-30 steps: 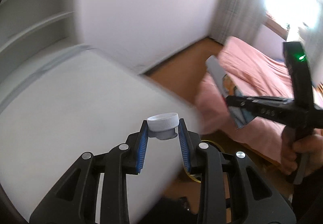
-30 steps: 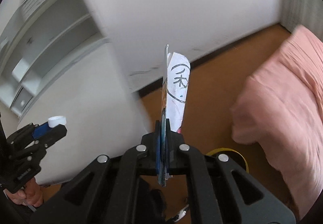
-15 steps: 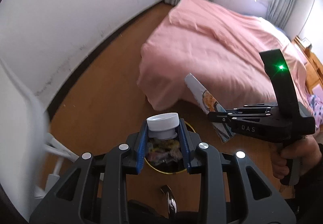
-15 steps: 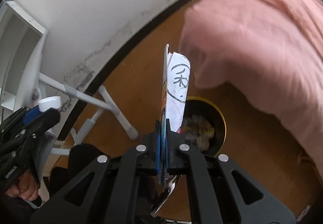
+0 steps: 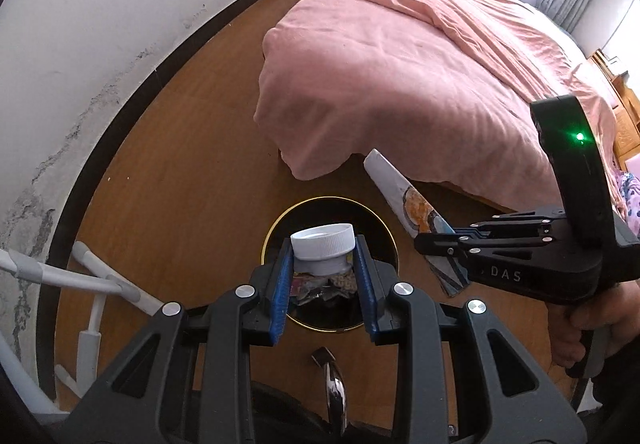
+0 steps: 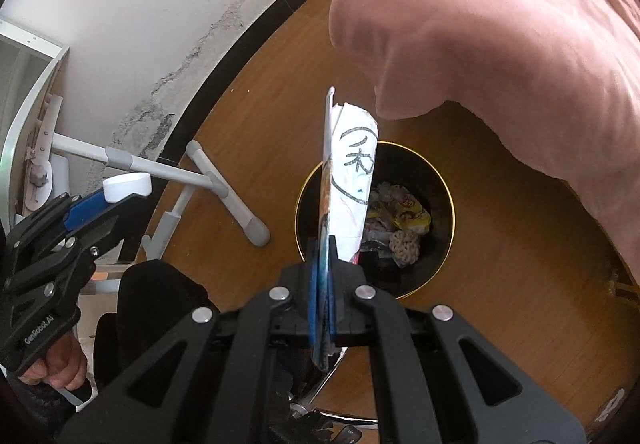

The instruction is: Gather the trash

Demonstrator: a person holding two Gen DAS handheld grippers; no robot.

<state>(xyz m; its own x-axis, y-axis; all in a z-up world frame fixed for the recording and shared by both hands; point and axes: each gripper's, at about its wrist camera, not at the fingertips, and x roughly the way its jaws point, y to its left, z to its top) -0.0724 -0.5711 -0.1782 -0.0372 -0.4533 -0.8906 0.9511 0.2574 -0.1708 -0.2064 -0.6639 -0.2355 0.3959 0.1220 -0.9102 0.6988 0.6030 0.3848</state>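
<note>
My left gripper (image 5: 323,258) is shut on a white screw cap (image 5: 322,244) and holds it over a round black trash bin with a gold rim (image 5: 383,228) on the floor. My right gripper (image 6: 323,244) is shut on a flat printed snack wrapper (image 6: 352,171), held upright above the same bin (image 6: 442,183), which holds crumpled wrappers (image 6: 400,219). The right gripper with the wrapper (image 5: 416,203) shows at the right of the left wrist view. The left gripper with the cap (image 6: 127,185) shows at the left of the right wrist view.
A bed with a pink cover (image 5: 420,55) stands close behind the bin, its corner overhanging the floor (image 6: 480,43). A white rack's legs (image 6: 216,183) rest on the wooden floor (image 5: 176,171) by the white wall (image 5: 100,3). A chrome chair base (image 5: 334,392) is below.
Both grippers have swung down from the white desk and wall and closed in over the trash bin. Each has kept its hold on its piece of trash.
</note>
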